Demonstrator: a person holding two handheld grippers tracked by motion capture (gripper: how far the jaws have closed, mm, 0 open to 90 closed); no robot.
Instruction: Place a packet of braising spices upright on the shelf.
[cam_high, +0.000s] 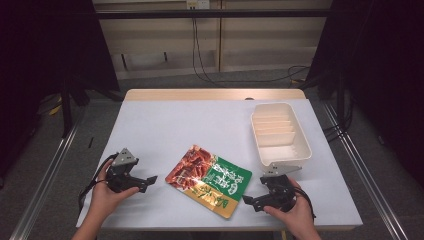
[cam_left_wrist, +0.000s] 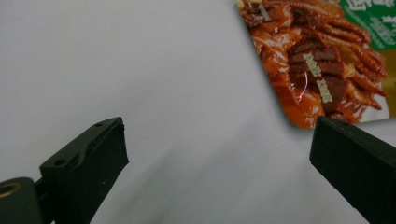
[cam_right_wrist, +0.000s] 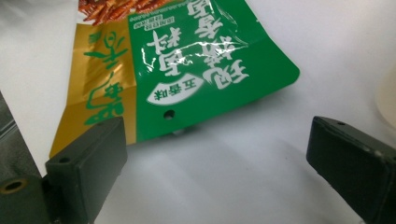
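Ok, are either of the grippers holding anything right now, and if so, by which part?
Nothing is held. The left gripper and right gripper both have open jaws, on either side of the snack packet.

White table (cam_high: 165, 125): wood strip along far edge. Snack pouch (cam_high: 209, 181) lies flat, near-centre, red/green/gold print. White tray (cam_high: 280, 134) w/ dividers sits at right, apart from pouch. Floor: grey, cables (cam_high: 200, 65) run to rear wall. Metal rails (cam_high: 45, 170) flank table.
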